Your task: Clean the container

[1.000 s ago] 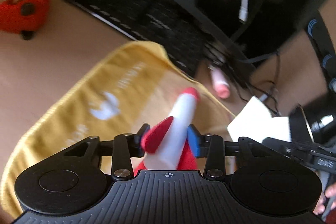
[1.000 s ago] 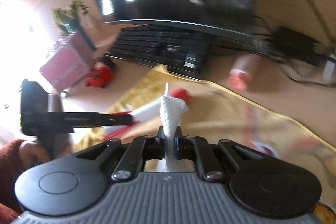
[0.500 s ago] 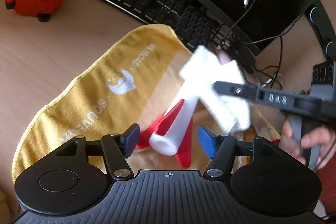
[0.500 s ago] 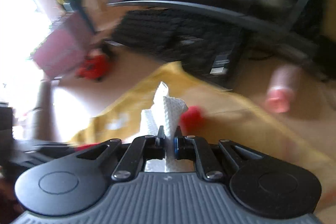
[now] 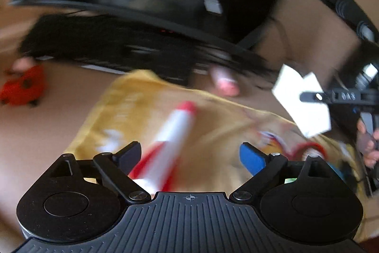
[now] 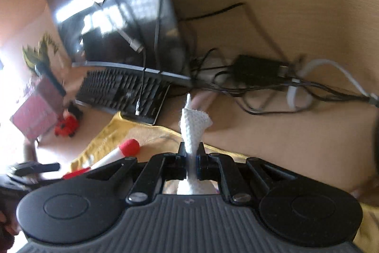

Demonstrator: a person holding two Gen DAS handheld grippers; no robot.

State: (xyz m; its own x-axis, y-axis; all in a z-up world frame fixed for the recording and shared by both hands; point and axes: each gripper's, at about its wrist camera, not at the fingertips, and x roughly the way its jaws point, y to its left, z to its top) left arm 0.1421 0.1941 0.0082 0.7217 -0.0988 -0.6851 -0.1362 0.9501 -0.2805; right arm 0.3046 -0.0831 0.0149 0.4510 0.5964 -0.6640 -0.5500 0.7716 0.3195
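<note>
Left wrist | L gripper [image 5: 190, 155] angled down, jaws just spread, container [image 5: 170, 141] loose | R gripper [image 6: 191, 159] pinching tissue [image 6: 193, 127]

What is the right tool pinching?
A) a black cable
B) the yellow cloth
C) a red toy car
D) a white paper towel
D: in the right wrist view, the right tool has its jaws shut tight on a twisted white paper towel that sticks up between them.

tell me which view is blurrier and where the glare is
Left wrist view: heavy motion smear over the keyboard and the rocket-shaped container. Right wrist view: sharper, paper towel crisp, window glare on the monitor, left edge washed out.
</note>
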